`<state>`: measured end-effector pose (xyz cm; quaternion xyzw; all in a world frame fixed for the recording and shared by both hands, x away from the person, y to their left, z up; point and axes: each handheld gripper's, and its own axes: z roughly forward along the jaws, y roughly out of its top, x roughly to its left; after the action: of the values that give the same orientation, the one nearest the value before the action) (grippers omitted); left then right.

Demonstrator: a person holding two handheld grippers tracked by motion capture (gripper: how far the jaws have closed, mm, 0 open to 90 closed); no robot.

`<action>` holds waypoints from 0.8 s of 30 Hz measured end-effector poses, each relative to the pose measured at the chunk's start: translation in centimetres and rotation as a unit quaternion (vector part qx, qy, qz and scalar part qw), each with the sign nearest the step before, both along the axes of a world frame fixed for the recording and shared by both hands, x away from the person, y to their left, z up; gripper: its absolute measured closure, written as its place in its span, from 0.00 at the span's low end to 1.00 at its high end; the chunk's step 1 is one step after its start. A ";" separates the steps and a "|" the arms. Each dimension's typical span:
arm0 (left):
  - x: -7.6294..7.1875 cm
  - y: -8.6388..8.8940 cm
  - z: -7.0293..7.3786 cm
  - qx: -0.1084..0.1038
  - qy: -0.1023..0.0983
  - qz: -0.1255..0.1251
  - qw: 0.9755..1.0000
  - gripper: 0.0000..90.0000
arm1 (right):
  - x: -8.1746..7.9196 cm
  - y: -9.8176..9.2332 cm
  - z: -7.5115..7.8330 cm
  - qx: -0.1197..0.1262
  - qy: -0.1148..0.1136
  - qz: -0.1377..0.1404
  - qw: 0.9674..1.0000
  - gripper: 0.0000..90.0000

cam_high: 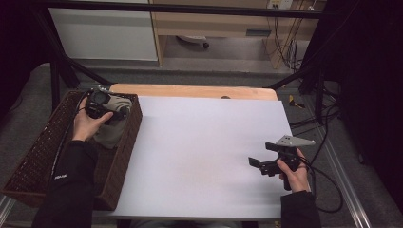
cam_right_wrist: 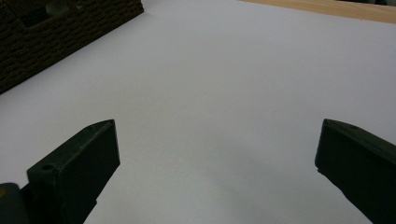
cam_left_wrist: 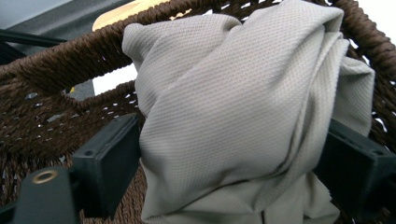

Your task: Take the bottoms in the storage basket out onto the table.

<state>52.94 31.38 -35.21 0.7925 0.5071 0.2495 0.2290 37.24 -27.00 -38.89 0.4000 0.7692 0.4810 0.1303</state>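
Grey cloth (cam_left_wrist: 233, 121) sits between left hand-held gripper (cam_left_wrist: 229, 158) jaws, both pads touching it, inside wicker basket (cam_left_wrist: 56, 60); right hand-held gripper (cam_right_wrist: 217, 163) jaws apart over counter (cam_right_wrist: 224, 79).

Cloth's (cam_left_wrist: 233, 116) lower end below frame edge

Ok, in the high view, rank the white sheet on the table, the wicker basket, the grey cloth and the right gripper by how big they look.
1. White sheet, largest by far.
2. Wicker basket.
3. and 4. Grey cloth and right gripper: they look much alike, and the left gripper and hand cover part of the cloth, so no ranking.
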 end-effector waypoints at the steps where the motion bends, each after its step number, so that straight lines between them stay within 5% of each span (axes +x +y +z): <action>1: 0.0 0.0 0.0 0.000 -0.001 0.001 1.000 0.19 | 0.0 0.0 0.0 0.000 -0.001 0.000 1.000 0.00; 17: -0.5 -0.4 0.4 0.022 -0.009 0.001 1.000 0.66 | 0.0 0.0 0.1 0.001 -0.001 -0.001 1.000 0.00; 24: -1.0 -0.5 0.7 0.030 -0.008 0.000 1.000 0.74 | -0.1 -0.1 0.1 0.002 -0.001 -0.001 1.000 0.00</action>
<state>51.98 30.89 -34.51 0.7968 0.4979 0.2709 0.2091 37.17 -27.06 -38.77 0.4008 0.7673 0.4832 0.1309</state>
